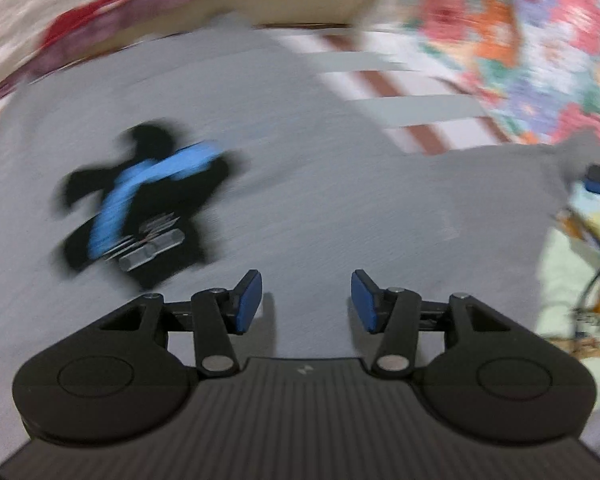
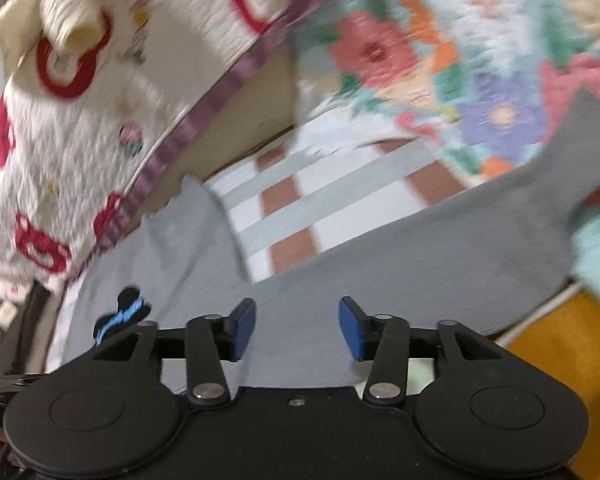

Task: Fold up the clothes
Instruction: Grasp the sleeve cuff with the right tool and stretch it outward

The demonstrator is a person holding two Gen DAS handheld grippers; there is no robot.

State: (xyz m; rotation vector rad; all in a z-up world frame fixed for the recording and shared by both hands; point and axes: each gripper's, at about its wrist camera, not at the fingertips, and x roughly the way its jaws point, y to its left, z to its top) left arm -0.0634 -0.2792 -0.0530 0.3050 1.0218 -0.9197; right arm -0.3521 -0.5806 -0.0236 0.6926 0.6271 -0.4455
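My left gripper [image 1: 306,300] sat with its blue-padded fingers spread apart and nothing between them, just above the grey T-shirt [image 1: 300,184]. My right gripper [image 2: 297,328] was likewise spread and empty over the same shirt [image 2: 380,264]. The shirt lay flat, a soft matte knit, one sleeve [image 2: 572,152] reaching away to the right. Its black-and-blue chest print [image 1: 148,200] lay left of the left fingers, blurred. Beyond it I saw a striped sheet [image 2: 320,200], then a floral quilt [image 2: 440,60] and a white blanket with red shapes [image 2: 80,120].
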